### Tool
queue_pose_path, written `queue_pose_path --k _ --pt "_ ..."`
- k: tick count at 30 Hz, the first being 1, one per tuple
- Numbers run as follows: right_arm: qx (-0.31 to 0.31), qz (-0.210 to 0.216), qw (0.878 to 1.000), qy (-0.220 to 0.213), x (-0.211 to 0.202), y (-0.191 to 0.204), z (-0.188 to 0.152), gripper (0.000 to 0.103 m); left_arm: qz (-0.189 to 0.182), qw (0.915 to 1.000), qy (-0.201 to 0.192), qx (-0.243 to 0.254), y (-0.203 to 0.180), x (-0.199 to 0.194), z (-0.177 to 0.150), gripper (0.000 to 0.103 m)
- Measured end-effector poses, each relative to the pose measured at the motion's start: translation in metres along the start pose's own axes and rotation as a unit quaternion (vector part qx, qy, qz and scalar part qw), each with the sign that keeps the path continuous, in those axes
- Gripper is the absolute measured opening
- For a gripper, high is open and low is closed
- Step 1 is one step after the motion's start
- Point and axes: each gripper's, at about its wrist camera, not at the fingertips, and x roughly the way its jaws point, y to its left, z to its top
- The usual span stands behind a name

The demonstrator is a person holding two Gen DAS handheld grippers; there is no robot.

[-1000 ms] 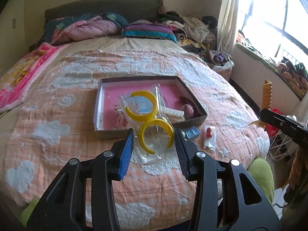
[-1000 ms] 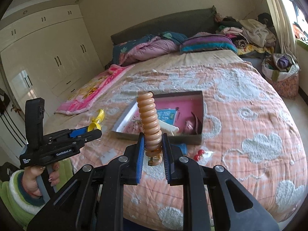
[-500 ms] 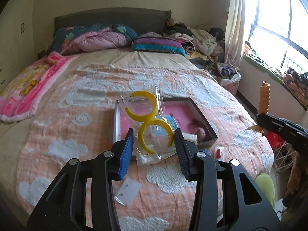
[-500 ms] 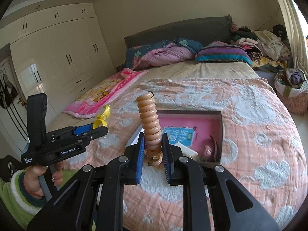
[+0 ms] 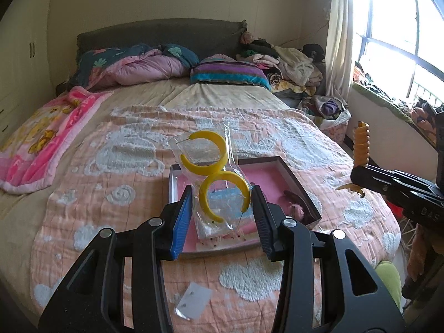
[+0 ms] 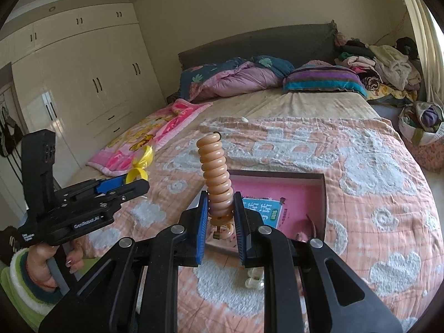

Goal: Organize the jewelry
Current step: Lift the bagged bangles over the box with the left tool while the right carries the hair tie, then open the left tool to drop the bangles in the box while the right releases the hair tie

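Both tools loaded above the tray [image 5: 301,184].
Your left tool [image 5: 222,212] grips the bagged yellow hoops [image 5: 223,194]; your right tool [image 6: 220,219] clamps the peach coil [image 6: 215,177] (upright).

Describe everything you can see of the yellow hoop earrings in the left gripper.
The yellow hoop earrings are two wide, open C-shaped hoops, plastic-looking, with thin posts at their ends, sealed in a crinkled clear bag. One hoop sits above the other. The left gripper holds them upright between its blue pads, in the air above the pink-lined box.
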Motion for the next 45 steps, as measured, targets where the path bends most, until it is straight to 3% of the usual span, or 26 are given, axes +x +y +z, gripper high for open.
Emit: queue_pose_path --k 14,45 --pt "0.026 -0.037 0.998 0.049 0.061 -0.045 0.004 0.017 0.005 0.9996 0.022 -0.015 0.014 0.048 0.000 0.034" --pt "0.050 -0.089 0.983 0.152 0.156 -0.089 -0.042 0.017 0.014 0.9925 0.119 -0.026 0.037 0.134 -0.049 0.034"
